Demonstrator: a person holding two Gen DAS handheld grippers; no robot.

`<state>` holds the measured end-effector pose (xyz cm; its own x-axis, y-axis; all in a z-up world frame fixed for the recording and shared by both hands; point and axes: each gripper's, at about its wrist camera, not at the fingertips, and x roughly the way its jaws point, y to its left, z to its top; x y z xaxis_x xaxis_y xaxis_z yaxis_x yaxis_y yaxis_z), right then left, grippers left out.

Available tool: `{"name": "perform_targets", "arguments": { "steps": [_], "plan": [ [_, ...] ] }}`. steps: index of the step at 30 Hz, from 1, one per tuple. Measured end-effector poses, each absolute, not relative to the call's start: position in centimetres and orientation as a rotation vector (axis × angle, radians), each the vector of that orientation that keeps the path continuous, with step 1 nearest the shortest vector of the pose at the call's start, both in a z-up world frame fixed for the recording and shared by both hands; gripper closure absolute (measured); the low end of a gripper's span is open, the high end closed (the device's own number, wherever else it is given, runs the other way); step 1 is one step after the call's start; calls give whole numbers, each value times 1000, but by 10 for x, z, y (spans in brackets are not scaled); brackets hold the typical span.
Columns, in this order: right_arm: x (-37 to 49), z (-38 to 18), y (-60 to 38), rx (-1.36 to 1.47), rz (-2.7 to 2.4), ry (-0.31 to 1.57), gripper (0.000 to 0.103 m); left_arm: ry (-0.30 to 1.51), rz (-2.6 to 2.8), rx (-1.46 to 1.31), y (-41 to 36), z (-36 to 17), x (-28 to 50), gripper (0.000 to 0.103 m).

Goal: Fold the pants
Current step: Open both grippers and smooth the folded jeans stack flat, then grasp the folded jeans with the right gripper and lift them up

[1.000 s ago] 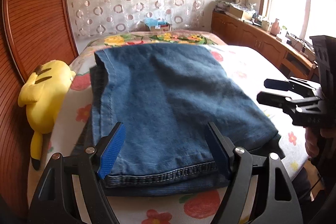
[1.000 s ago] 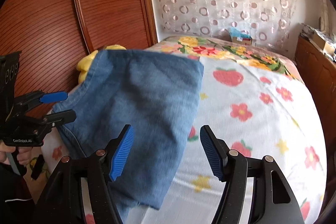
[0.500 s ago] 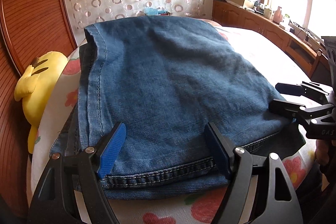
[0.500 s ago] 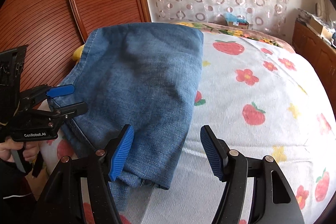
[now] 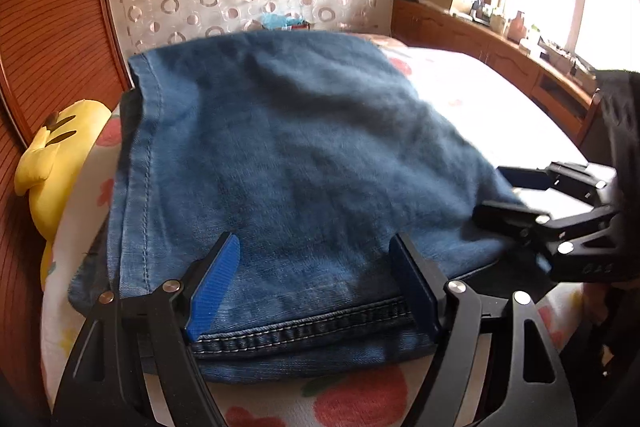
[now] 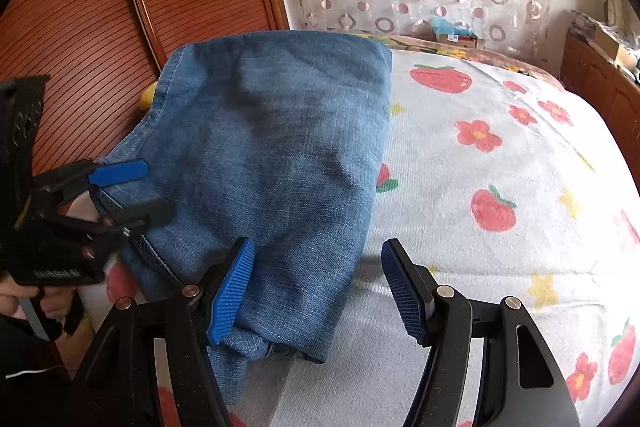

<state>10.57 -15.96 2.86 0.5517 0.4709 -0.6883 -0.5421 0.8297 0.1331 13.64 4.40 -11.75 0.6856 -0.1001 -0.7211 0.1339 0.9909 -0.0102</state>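
Observation:
Folded blue denim pants (image 5: 280, 163) lie on the bed, hem edge nearest the camera. My left gripper (image 5: 316, 287) is open, its jaws straddling the near hem just above the cloth. In the right wrist view the pants (image 6: 280, 155) fill the left half. My right gripper (image 6: 316, 291) is open at the pants' right corner, one blue pad over the denim, the other over the sheet. The left gripper also shows in the right wrist view (image 6: 120, 187), the right gripper in the left wrist view (image 5: 516, 195), both open at the pants' edges.
The bed sheet (image 6: 500, 187) has strawberry and flower prints. A yellow plush toy (image 5: 52, 155) lies at the left by the wooden headboard (image 6: 100, 27). A wooden cabinet (image 5: 500, 47) with clutter runs under the window on the right.
Both grippers have moved in closer and lower over the pants. The denim looks larger in both views. Both stay open.

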Motion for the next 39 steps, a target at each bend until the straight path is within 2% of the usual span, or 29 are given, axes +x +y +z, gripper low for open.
{"name": "perform_targets", "arguments": {
  "steps": [11, 16, 19, 22, 29, 39],
  "plan": [
    [110, 26, -152, -113, 619, 795, 36, 787, -131, 54, 43, -124, 137, 24],
    [105, 26, -142, -154, 663, 786, 64, 788, -127, 58, 42, -124, 137, 24],
    [101, 30, -140, -159, 657, 757, 78, 782, -133, 54, 44, -123, 136, 24],
    [98, 40, -143, -132, 664, 729, 87, 784, -153, 39, 49, -121, 135, 24],
    [90, 77, -141, -79, 722, 636, 91, 761, -103, -39, 92, -104, 124, 24],
    [96, 93, -110, -57, 803, 591, 92, 727, -17, -84, 132, -90, 105, 24]
  ]
}}
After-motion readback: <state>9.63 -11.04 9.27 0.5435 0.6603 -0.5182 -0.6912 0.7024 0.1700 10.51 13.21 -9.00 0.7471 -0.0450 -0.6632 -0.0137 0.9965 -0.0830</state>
